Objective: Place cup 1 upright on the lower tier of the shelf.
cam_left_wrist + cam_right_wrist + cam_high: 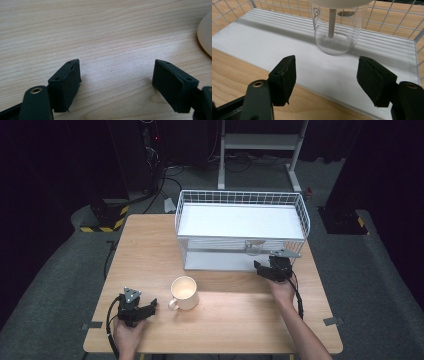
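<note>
A cream mug (184,293) stands upright on the wooden table (150,245), handle toward the lower left. My left gripper (150,307) rests low on the table just left of the mug, open, with bare wood between its jaws (116,75); the mug's edge (205,35) shows at the far right of the left gripper view. A clear glass (336,30) with a wooden stick in it stands on the lower shelf of a white wire rack (242,200). My right gripper (261,268) is at the rack's front, open (326,72), a short way from the glass (253,248).
The rack's white lower shelf (262,35) has wire sides (392,22) around it. Behind the table are a white metal stand (260,142), cables on the floor and yellow-black striped bases (107,217). Open table surface lies in front of the rack.
</note>
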Demonstrator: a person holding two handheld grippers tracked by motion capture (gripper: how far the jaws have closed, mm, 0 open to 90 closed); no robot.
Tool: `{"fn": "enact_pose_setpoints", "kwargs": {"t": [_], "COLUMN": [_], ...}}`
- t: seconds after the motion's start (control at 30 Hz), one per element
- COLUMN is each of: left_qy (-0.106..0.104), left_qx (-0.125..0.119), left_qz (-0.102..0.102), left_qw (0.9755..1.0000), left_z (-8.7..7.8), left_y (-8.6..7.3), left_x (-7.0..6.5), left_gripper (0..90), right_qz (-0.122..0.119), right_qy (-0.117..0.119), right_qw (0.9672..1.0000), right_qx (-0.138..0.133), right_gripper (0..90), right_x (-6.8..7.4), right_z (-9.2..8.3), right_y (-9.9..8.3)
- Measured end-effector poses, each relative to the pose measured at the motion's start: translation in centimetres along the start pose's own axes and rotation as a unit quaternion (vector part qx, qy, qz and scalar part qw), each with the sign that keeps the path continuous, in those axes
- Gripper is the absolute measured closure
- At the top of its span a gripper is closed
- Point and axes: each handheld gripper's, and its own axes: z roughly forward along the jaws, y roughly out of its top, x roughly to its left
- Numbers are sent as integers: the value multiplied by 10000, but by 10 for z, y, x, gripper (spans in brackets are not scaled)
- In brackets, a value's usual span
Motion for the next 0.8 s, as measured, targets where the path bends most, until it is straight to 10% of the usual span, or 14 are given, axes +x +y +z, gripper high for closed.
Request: {"fn": "enact_pose_setpoints", "kwargs": {"t": [0.8], "left_qy": [1], "left_qx": [-2], "left_qz": [-2], "left_qw": [10000], "left_z": [0], "left_y": [0], "left_x": [0], "left_gripper": [228], "right_qz": [62], "right_qy": [351], "right_qw": [9987], "right_qx": [-351], "right_gripper": [309], "right_x": [-10], "right_z": [-43], "right_y": [-24]}}
